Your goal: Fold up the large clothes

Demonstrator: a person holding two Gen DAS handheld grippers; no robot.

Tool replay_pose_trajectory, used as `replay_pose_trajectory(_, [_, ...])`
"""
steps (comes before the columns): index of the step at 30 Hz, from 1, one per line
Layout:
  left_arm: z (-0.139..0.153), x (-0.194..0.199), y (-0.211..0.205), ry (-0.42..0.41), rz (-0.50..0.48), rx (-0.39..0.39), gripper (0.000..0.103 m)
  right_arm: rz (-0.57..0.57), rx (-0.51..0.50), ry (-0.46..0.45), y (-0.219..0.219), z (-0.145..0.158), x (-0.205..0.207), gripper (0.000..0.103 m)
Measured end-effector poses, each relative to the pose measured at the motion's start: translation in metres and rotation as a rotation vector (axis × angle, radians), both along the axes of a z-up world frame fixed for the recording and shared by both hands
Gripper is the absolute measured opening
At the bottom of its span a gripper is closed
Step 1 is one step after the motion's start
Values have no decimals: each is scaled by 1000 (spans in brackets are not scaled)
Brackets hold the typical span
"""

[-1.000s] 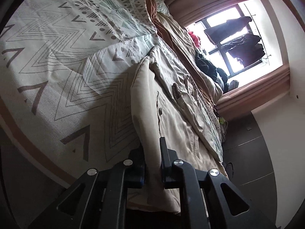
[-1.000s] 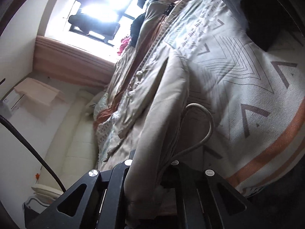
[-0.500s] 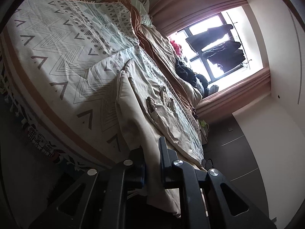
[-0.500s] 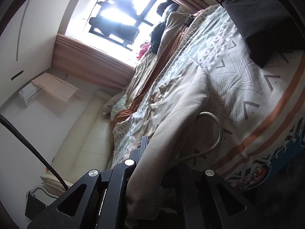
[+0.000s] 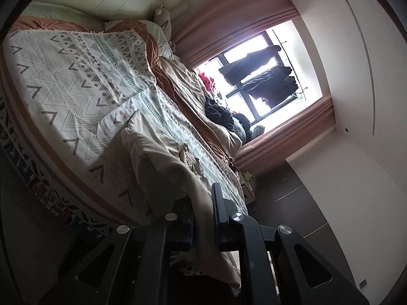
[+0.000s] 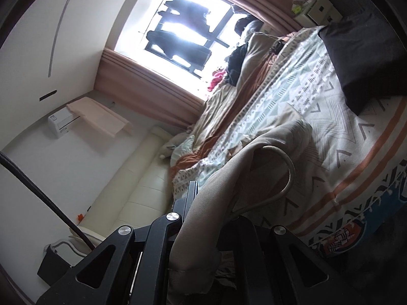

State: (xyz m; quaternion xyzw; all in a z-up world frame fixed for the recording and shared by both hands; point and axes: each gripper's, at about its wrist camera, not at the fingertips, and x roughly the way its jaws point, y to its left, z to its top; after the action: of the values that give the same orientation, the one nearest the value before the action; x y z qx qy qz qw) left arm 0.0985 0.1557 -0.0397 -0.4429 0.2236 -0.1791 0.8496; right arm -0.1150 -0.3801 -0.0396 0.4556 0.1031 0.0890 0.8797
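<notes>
A large beige garment (image 5: 162, 152) lies stretched across the patterned bedspread (image 5: 71, 81). My left gripper (image 5: 203, 203) is shut on one edge of it and holds that edge lifted off the bed. My right gripper (image 6: 206, 198) is shut on another edge of the same beige garment (image 6: 254, 157), also lifted. A drawstring loop (image 6: 287, 172) hangs from the cloth beside the right fingers. The far part of the garment still rests on the bed.
A dark pillow (image 6: 361, 58) lies on the bed at the right. Rumpled brown and beige bedding (image 5: 193, 101) and dark clothes (image 5: 218, 114) pile along the window side. A cream headboard (image 6: 132, 185) and a window (image 5: 259, 76) border the bed.
Both grippers have pulled back and up from the bed, lifting the garment's near edges. More of the room and bed edge shows now.
</notes>
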Motion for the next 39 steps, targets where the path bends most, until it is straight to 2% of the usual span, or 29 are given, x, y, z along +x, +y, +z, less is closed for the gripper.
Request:
replay_pose_trajectory(7, [30, 5, 2, -65, 22, 10, 13, 0, -23, -50, -5, 11, 16, 4])
replay_pose_trajectory(16, [43, 52, 2, -81, 34, 13, 13, -34, -29, -32, -25, 15, 77, 4])
replay_pose_trajectory(22, [52, 104, 0, -83, 48, 19, 13, -43, -31, -23, -37, 26, 137, 4])
replay_pose_trajectory(29, [58, 180, -6, -42, 58, 39, 13, -67, -16, 19, -50, 35, 214, 4])
replay_pose_trajectory(34, [48, 226, -9, -1, 58, 49, 13, -81, -4, 56, -57, 31, 252, 4])
replay_pose_trajectory(39, [22, 272, -16, 64, 38, 50, 13, -94, 12, 108, -65, 21, 290, 4])
